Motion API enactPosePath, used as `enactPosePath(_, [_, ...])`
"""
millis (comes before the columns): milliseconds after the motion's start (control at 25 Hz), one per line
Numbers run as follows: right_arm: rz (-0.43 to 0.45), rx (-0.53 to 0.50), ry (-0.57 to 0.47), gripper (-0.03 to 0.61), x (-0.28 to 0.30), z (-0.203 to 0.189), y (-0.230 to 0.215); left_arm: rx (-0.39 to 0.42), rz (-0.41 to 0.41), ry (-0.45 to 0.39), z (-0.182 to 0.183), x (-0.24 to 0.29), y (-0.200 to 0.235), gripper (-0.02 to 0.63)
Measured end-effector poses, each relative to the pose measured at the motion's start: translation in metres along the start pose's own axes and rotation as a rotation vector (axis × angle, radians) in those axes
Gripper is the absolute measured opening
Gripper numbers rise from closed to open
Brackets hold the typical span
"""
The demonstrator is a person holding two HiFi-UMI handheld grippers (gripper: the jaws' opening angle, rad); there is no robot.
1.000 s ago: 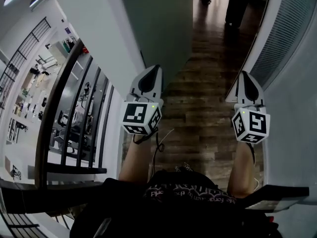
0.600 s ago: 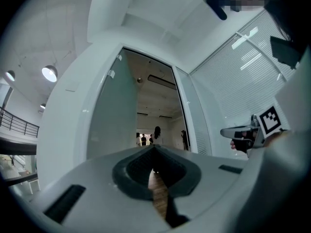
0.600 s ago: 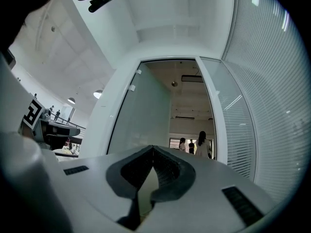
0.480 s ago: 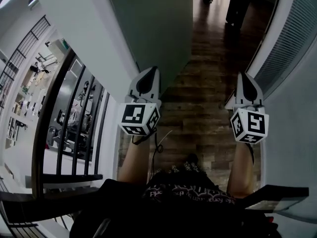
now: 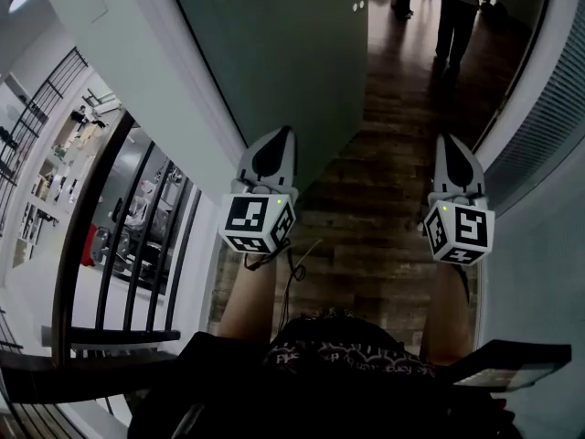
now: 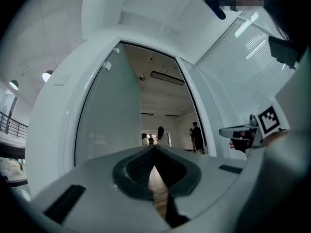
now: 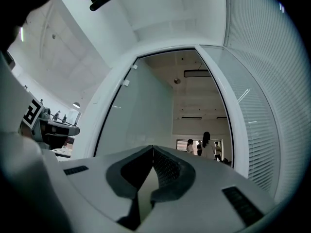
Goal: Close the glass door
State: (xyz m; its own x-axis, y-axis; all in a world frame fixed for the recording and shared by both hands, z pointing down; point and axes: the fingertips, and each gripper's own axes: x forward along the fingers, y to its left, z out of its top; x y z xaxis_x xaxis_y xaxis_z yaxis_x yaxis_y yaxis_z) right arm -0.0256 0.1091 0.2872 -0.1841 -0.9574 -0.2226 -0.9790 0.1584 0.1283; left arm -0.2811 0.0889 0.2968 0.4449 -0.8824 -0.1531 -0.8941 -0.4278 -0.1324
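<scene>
The glass door [image 5: 292,62] is a frosted, greenish panel that stands swung open at the left side of the doorway; it also shows in the left gripper view [image 6: 109,115] and the right gripper view [image 7: 141,115]. My left gripper [image 5: 274,137] points forward just short of the door's near edge, apart from it, its jaws shut and empty [image 6: 154,147]. My right gripper [image 5: 450,146] is level with it at the right side of the passage, also shut on nothing [image 7: 152,148]. Neither gripper touches the door.
A dark wood floor [image 5: 375,218] runs through the doorway, where people [image 5: 457,16] stand further in. A black railing [image 5: 110,236] guards a drop at the left. A louvred wall [image 5: 548,108] and the white door frame [image 5: 512,90] close the right side.
Both grippers have moved forward towards the doorway. The glass door and its frame now fill more of the head view; the railing has slid back to the left.
</scene>
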Motion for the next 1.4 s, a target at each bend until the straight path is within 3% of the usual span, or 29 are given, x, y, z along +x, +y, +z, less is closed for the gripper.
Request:
enactPosePath(280, [0.032,0.018,0.019,0.002,0.072,-0.026,-0.085,0.002,0.045,0.026,-0.007,0.103,-0.025,0.002])
enactPosePath(840, [-0.006,0.02,0.027,0.002,0.197,-0.054,-0.147,-0.005,0.016,0.021,-0.021,0.252,0.003,0.002])
enactPosePath(960, [-0.013,0.021,0.023,0.002,0.207,-0.054,-0.153,-0.002,0.015,0.02,-0.021,0.262,0.006,0.002])
enactPosePath(1200, [-0.019,0.021,0.005,0.002,0.184,-0.04,-0.131,0.005,0.013,0.004,-0.01,0.23,0.01,0.002])
enactPosePath(1400, [-0.011,0.027,0.006,0.002,0.221,-0.053,-0.14,0.005,0.019,0.009,-0.022,0.264,0.022,0.002])
